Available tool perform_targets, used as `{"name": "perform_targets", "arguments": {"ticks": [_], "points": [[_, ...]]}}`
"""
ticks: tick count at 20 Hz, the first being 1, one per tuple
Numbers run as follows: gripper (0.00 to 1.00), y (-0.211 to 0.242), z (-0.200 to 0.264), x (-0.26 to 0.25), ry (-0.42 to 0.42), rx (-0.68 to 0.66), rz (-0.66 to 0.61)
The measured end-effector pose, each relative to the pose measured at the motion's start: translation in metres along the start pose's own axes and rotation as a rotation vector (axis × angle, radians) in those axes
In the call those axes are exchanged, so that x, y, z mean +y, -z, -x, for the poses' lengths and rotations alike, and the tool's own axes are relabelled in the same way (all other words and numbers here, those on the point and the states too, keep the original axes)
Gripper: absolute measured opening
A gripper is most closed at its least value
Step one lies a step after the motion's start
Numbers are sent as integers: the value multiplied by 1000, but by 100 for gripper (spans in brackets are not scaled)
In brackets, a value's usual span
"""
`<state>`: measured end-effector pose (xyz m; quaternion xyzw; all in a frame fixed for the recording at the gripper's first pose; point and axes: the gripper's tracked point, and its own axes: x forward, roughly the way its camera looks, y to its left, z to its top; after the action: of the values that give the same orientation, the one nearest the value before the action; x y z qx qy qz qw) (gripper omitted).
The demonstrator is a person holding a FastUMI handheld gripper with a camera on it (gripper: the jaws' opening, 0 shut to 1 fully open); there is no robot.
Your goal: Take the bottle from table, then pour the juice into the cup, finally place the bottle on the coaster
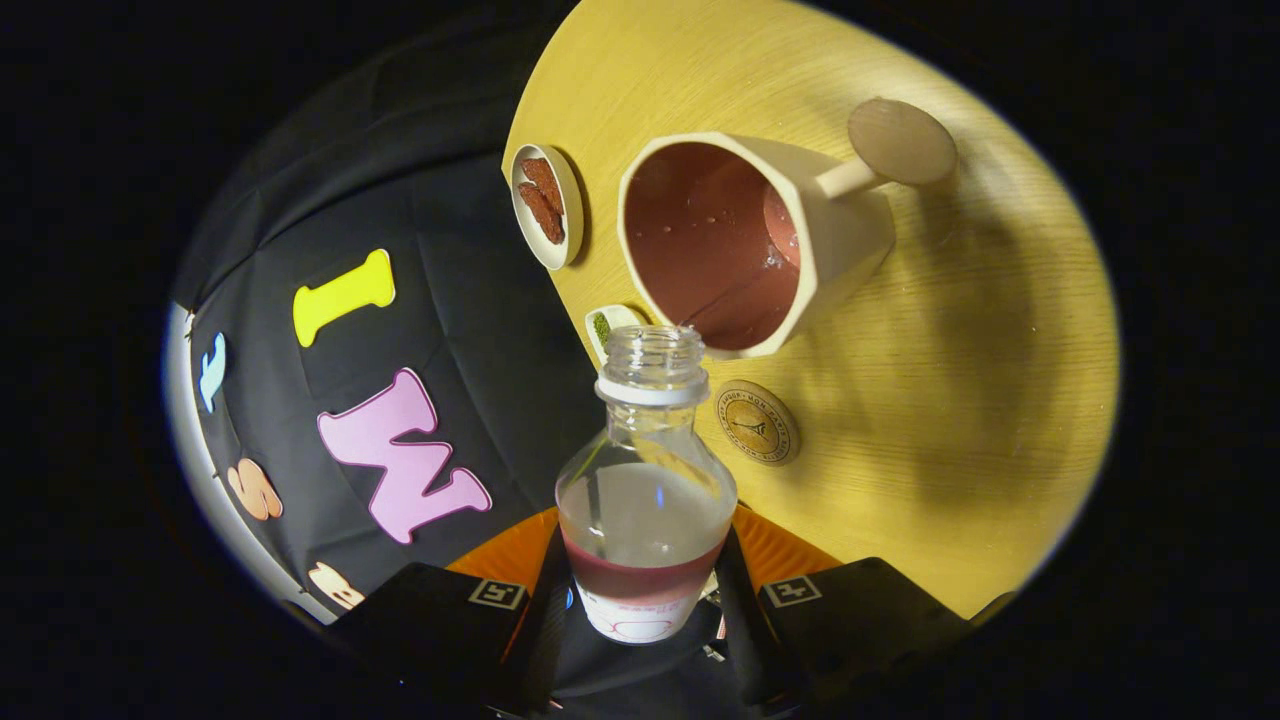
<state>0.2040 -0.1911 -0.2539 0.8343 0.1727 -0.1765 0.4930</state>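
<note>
The table (940, 400) is pale yellow wood with a rounded edge, and the dark cloth wall of the booth lies past that edge, toward nine o'clock.

The cup (760, 240) is the biggest vessel on it: cream outside, with a stick handle ending in a round disc. It stands at about one o'clock from the bottle's mouth, and dark red juice (715, 250) shows inside it.

The bottle (646, 490) is clear, uncapped, with a white ring below its threaded neck. It sits between the two fingers of the gripper (645, 600), which are clamped on its lower body from either side. Its mouth points toward the cup and lies just beside the cup's near rim. A band of red juice remains low in the bottle.

A white dish (547, 206) at eleven o'clock from the bottle's mouth holds reddish-brown pieces.

The round coaster (757, 422) lies bare just at three o'clock of the bottle's neck.

A small white dish (610, 326) with something green sits close at eleven o'clock of the mouth.
</note>
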Motion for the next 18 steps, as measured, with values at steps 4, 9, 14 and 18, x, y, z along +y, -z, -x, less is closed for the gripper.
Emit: {"name": "perform_targets", "arguments": {"ticks": [4,9,14,18], "points": [[71,0,3,4,-1,-2,-45],[71,-5,1,13,-10,-5,-113],[71,-7,5,25,-26,9,-186],[71,-2,7,31,-23,56,-256]]}}
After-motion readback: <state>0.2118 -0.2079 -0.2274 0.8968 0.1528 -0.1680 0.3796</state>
